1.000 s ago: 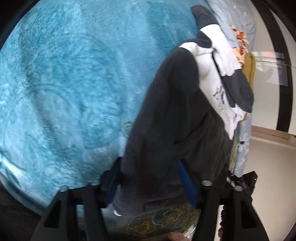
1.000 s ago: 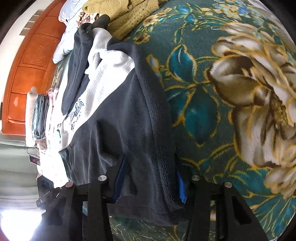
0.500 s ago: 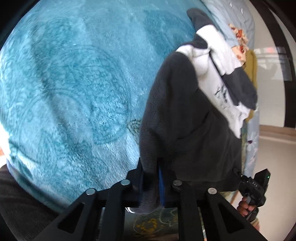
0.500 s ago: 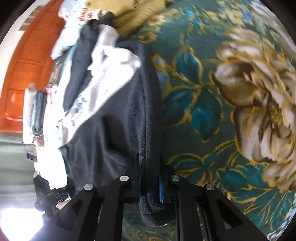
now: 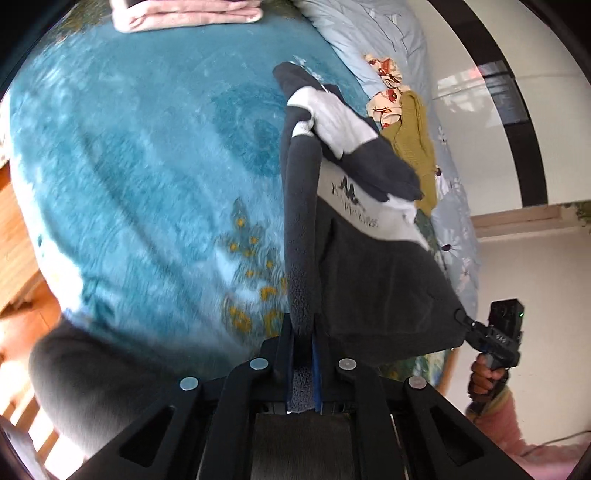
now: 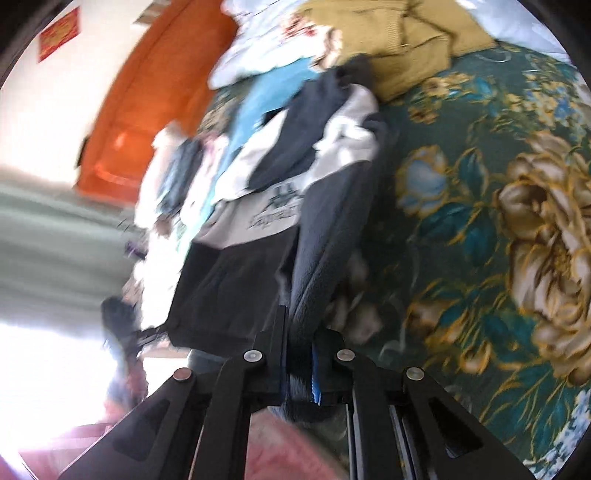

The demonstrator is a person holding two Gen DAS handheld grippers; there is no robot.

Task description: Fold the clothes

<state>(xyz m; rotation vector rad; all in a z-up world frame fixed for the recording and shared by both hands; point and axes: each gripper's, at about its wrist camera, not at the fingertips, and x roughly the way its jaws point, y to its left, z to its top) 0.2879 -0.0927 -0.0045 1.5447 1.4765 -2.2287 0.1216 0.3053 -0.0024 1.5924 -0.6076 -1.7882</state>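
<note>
My right wrist view was smeared with motion blur, so the clothes pile (image 6: 173, 173) by the orange headboard (image 6: 147, 92) was just streaks. The print on the fleece jacket (image 5: 369, 280) was too fuzzy to read in either view. Fleece hid the pads of my left hand-held gripper (image 5: 303, 354), and the folded pink cloth (image 5: 184, 16) got cropped by the top edge.
</note>
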